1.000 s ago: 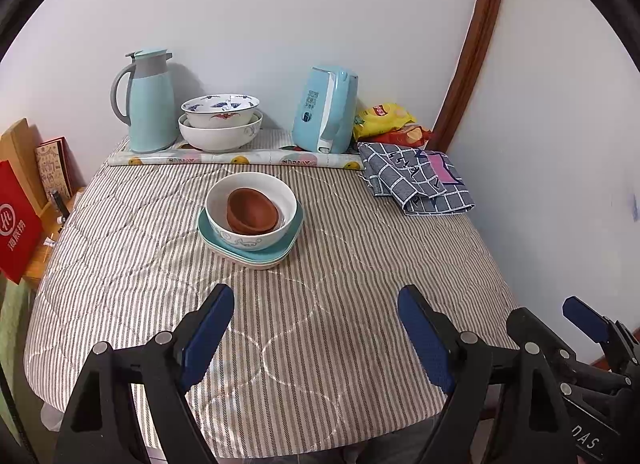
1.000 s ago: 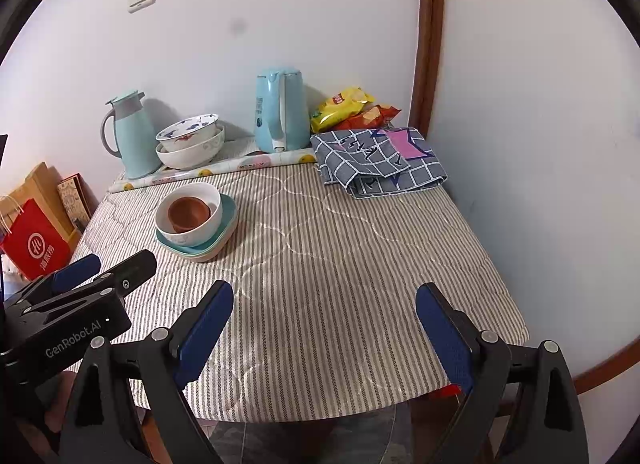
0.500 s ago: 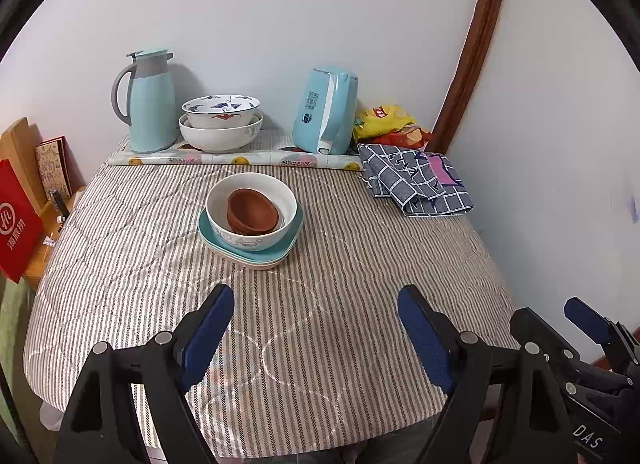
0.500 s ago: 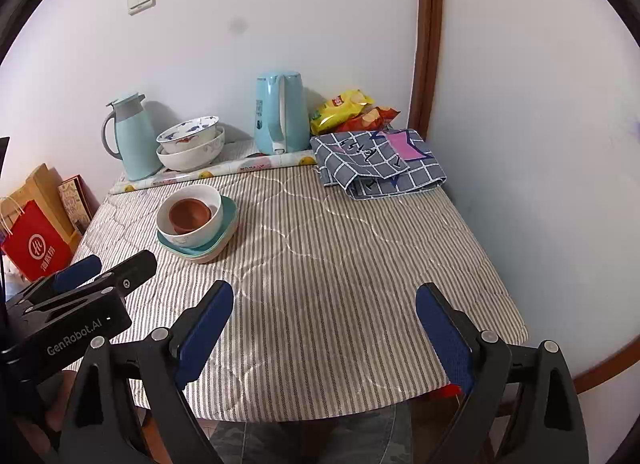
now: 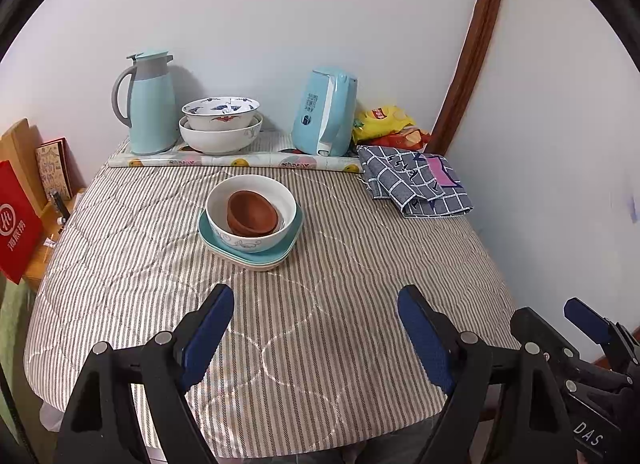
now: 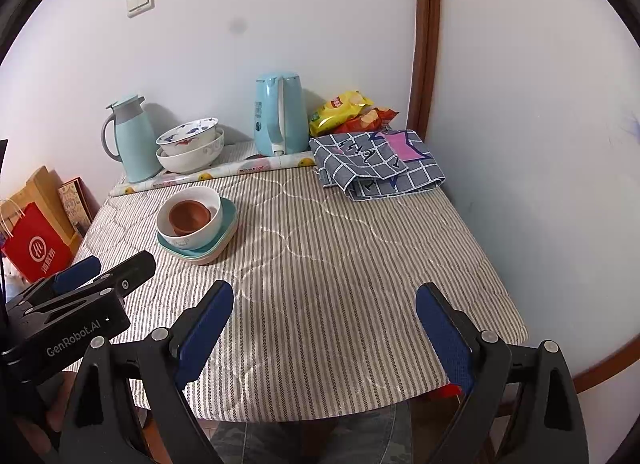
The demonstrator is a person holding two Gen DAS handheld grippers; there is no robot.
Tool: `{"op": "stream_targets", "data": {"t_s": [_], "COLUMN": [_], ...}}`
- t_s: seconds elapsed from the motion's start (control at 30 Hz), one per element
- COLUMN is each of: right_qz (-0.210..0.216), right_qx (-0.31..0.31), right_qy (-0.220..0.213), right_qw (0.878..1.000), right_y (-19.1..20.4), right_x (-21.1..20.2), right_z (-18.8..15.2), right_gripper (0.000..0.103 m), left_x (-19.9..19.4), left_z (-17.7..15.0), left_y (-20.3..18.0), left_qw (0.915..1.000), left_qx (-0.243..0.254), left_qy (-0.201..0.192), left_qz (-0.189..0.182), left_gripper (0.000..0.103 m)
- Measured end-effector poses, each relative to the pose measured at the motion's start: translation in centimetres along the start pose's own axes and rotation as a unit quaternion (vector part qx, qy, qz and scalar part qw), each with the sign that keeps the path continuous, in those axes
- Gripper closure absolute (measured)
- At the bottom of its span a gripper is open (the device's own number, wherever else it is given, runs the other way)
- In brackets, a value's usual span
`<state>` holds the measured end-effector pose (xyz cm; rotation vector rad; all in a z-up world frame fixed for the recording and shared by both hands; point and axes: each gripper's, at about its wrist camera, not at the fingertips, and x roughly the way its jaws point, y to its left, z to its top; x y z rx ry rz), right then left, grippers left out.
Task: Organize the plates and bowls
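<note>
Nearest, left gripper [image 5: 311,328] and right gripper [image 6: 324,328] both spread wide, empty, above the worktop [image 5: 320,364]. Mid-worktop: brown bowl [image 5: 252,213] nested in white bowl [image 5: 251,240] on stacked plates [image 5: 280,256]. Likely ceramic, rigid, slippery, breakable; best pinched at the rim. Farther back, two more bowls [image 5: 220,132].

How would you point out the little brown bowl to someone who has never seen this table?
Start at the striped table and find the stack in its middle, in front of the pale blue jug and kettle. There a teal plate carries a white bowl, and the brown bowl sits tilted inside it. It is the only reddish-brown dish; the other bowls are white.
</note>
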<state>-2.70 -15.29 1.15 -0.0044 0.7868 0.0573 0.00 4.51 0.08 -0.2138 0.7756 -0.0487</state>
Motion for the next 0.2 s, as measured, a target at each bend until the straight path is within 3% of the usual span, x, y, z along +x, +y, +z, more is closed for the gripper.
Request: {"op": "stream_targets", "data": {"t_s": [0.2], "right_qz": [-0.001], "right_qx": [0.0], "right_qy": [0.0], "right_qw": [1.0], "right_y": [-0.02], "right_x": [0.0], "right_z": [-0.01], "right_gripper": [0.011], "left_x": [-0.06], "left_z": [0.08], "left_y": [0.02], "left_qw": [1.0], "left_qx": [0.0], "left_qy": [-0.002], "left_qz": [0.0], "left_gripper": [0.017]}}
